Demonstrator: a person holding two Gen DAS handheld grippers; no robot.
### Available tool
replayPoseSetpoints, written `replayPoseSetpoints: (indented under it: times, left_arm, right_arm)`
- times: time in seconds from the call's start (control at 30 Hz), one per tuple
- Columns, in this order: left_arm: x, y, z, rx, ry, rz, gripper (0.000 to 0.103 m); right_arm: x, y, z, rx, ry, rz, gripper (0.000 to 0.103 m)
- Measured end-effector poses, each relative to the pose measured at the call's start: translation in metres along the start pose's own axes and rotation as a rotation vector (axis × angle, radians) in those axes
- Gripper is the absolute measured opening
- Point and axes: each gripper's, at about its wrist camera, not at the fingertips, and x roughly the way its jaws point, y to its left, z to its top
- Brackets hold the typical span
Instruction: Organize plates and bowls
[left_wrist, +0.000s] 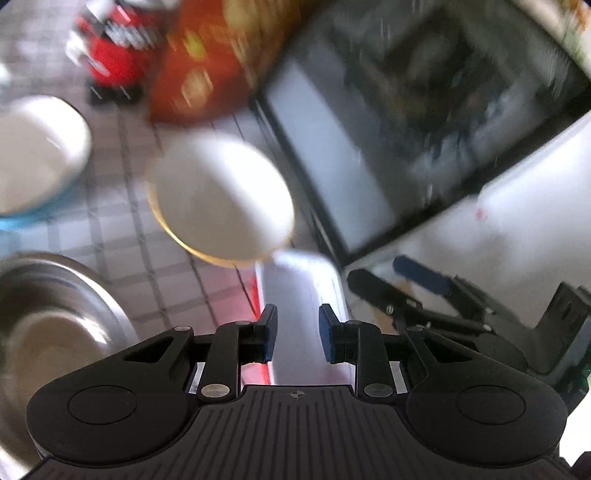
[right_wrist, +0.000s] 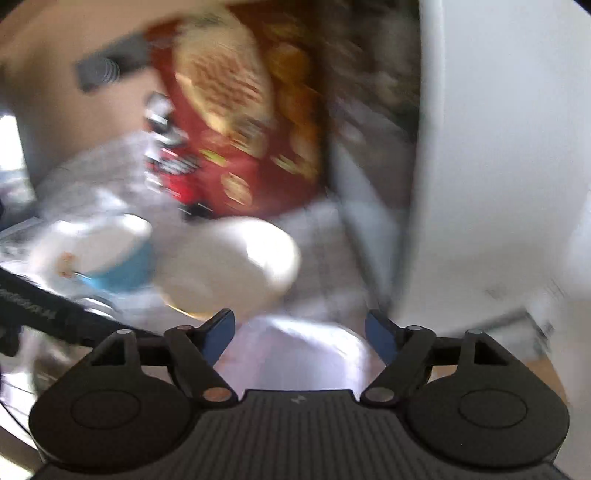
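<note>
Both views are motion-blurred. A white bowl with a yellow outside (left_wrist: 221, 199) stands on the tiled counter ahead of my left gripper (left_wrist: 297, 334), which is open and empty. A blue bowl with a white inside (left_wrist: 33, 155) sits at the far left. A steel bowl (left_wrist: 55, 321) lies at the near left. In the right wrist view the yellow bowl (right_wrist: 229, 266) is just ahead and left of my right gripper (right_wrist: 300, 338), which is open wide and empty. The blue bowl (right_wrist: 110, 254) is to its left. My right gripper also shows in the left wrist view (left_wrist: 402, 284).
A red snack bag (left_wrist: 207, 62) and a red bottle (left_wrist: 114, 48) stand at the back of the counter. A dark glass-fronted appliance (left_wrist: 424, 122) stands to the right, with a white wall (right_wrist: 498, 147) beyond. A pale object (right_wrist: 306, 354) lies under my right gripper.
</note>
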Motion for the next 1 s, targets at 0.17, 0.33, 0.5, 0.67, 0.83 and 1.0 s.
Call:
replayPoseSetpoints:
  times: [0.17,0.33,0.5,0.67,0.83,1.0]
  left_arm:
    - [-0.081,0.037,-0.017,-0.005,-0.225,0.141,0.028]
    - [-0.118,0.093,-0.054,-0.074,-0.211,0.381,0.028]
    - [-0.113,0.132,-0.076,-0.233,-0.152,0.349,0.028]
    - [-0.092,0.136,-0.079,-0.271,-0.141,0.349,0.027]
    - [-0.084,0.142,-0.070,-0.259,-0.142,0.338,0.027]
    - [-0.069,0.135,-0.074,-0.273,-0.055,0.170,0.027]
  right_arm:
    - [0.016,0.061,0.019,-0.015,-0.043,0.153,0.092]
    - [0.058,0.120,0.008,-0.089,0.102,0.189,0.092]
    - [0.086,0.149,-0.021,-0.155,0.229,0.113,0.092]
    - [0.109,0.144,-0.039,-0.056,0.332,0.106,0.064]
    - [0.122,0.142,-0.038,0.040,0.388,0.175,0.049]
    - [0.109,0.141,-0.036,0.032,0.398,0.245,0.047]
